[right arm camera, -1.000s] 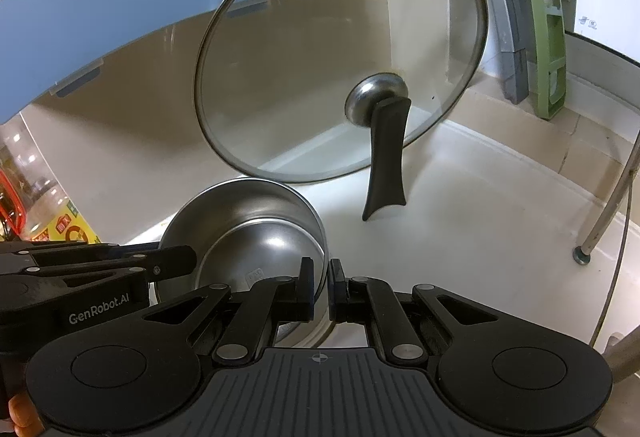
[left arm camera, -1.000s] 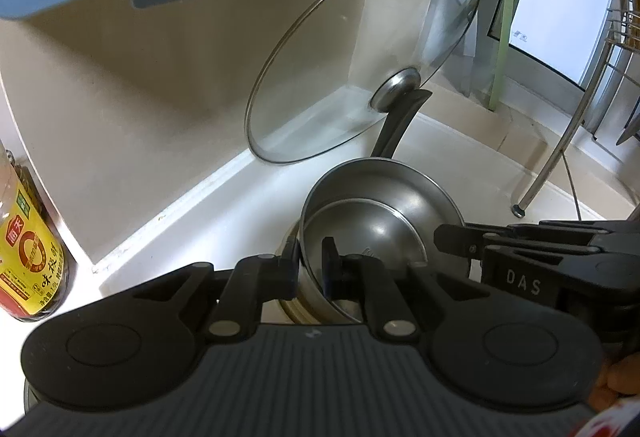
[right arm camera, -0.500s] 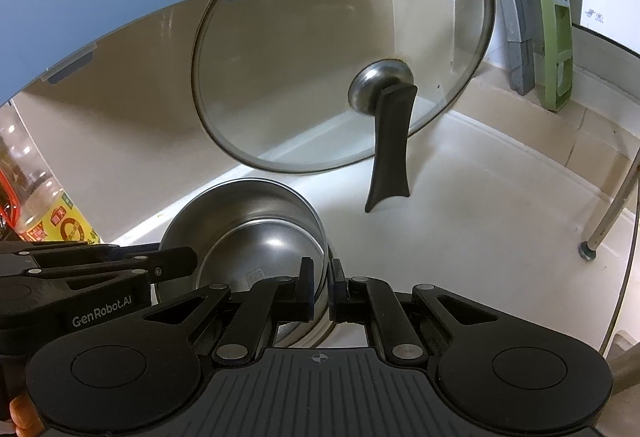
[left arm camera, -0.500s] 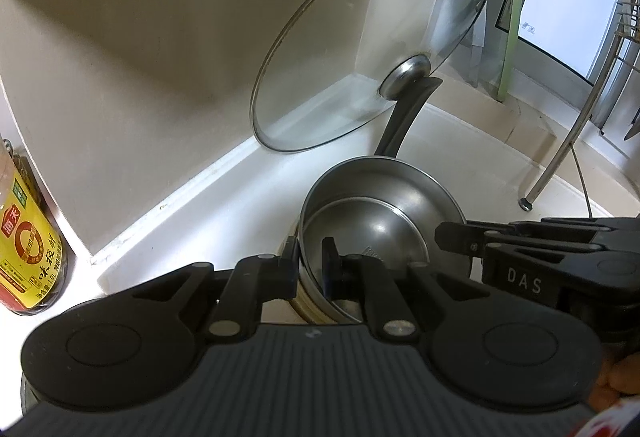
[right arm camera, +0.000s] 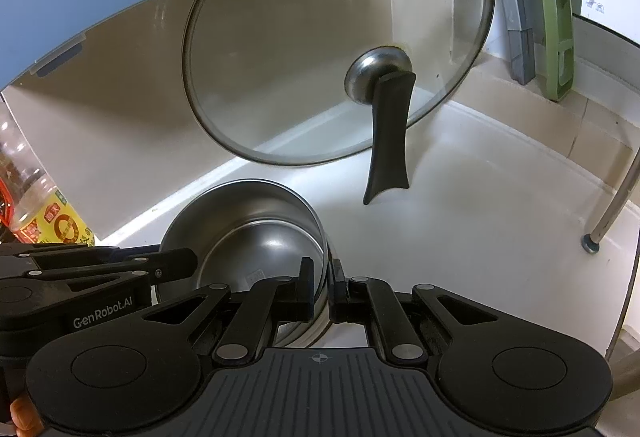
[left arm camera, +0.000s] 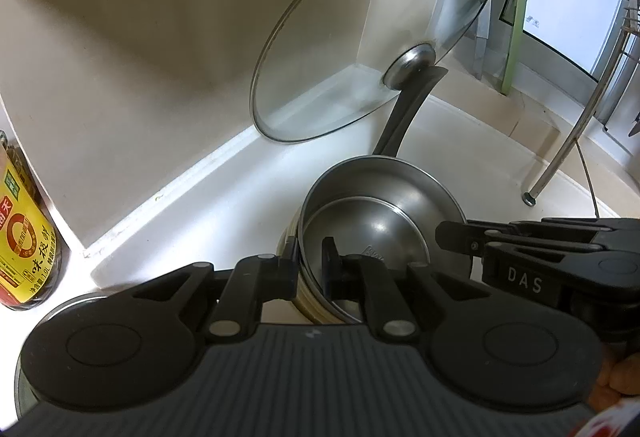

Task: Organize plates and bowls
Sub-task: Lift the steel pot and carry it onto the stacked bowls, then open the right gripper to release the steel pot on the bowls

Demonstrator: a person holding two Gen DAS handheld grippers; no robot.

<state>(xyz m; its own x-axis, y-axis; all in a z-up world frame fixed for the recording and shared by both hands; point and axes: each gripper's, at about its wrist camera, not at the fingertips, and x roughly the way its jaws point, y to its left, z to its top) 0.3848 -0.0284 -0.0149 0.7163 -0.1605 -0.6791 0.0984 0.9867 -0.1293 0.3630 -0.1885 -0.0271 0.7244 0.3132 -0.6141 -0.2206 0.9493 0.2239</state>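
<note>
Steel: nested round stainless-steel bowls (left arm camera: pixel 384 221), both rims pinched.
Left gripper (left arm camera: pixel 311 265): clamping near rim.
Right gripper (right arm camera: pixel 323 283): clamping opposite rim.
Advice: I'd keep them level.

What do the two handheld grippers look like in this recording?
Both are matte black plastic. The left gripper and the right gripper each have a ribbed grey-black base plate, two round discs, and linkage arms with silver pivot pins leading to narrow jaws. Seen side-on, the left reads "GenRobot.AI" in white, the right "DAS". No cables visible.
</note>
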